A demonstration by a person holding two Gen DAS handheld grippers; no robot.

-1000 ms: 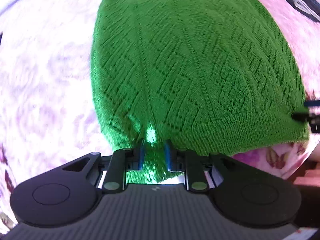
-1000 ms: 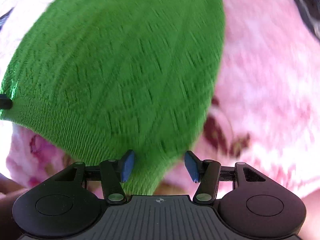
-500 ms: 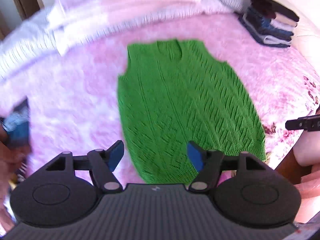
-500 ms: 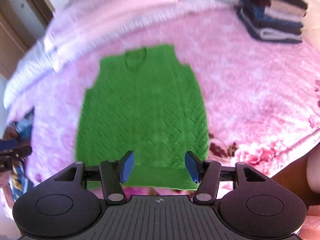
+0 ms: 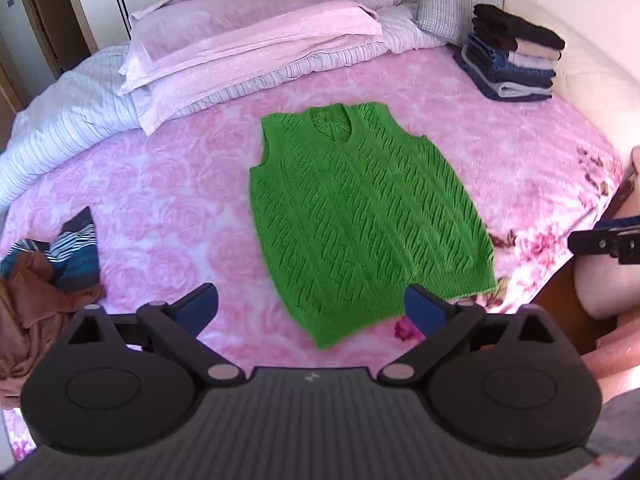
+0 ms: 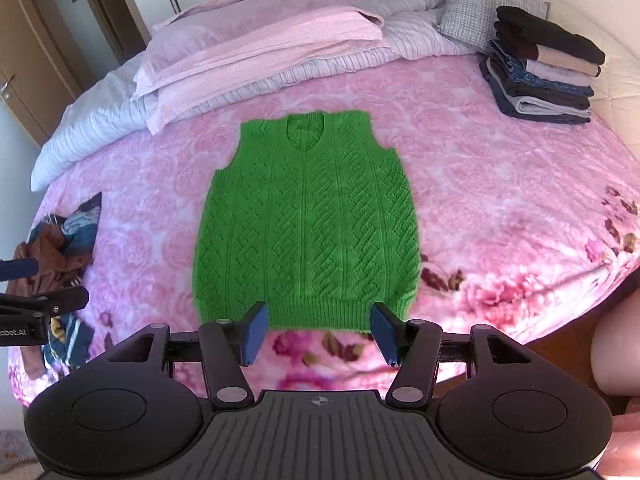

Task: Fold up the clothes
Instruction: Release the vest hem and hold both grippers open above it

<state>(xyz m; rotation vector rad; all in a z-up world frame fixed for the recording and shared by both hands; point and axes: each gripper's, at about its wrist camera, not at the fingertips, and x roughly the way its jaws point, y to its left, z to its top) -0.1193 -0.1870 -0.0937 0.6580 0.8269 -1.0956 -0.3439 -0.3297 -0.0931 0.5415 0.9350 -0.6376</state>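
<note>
A green knitted sleeveless vest (image 5: 360,216) (image 6: 308,224) lies flat on the pink flowered bedspread (image 5: 168,200) (image 6: 500,184), neck towards the pillows and hem towards me. My left gripper (image 5: 312,308) hangs well above the hem, its jaws opening wide with nothing between them. My right gripper (image 6: 318,330) is open too, raised above the hem's middle and empty. Each gripper's tip shows at the edge of the other's view.
A stack of folded dark and light clothes (image 5: 512,56) (image 6: 544,80) sits at the far right of the bed. A heap of unfolded brown and striped clothes (image 5: 44,276) (image 6: 60,256) lies at the left edge. Pillows and a folded quilt (image 5: 248,48) fill the far side.
The left gripper let go of the vest's hem and opened wide. Both grippers rose well above the bed, so the whole vest and the room came into view.
</note>
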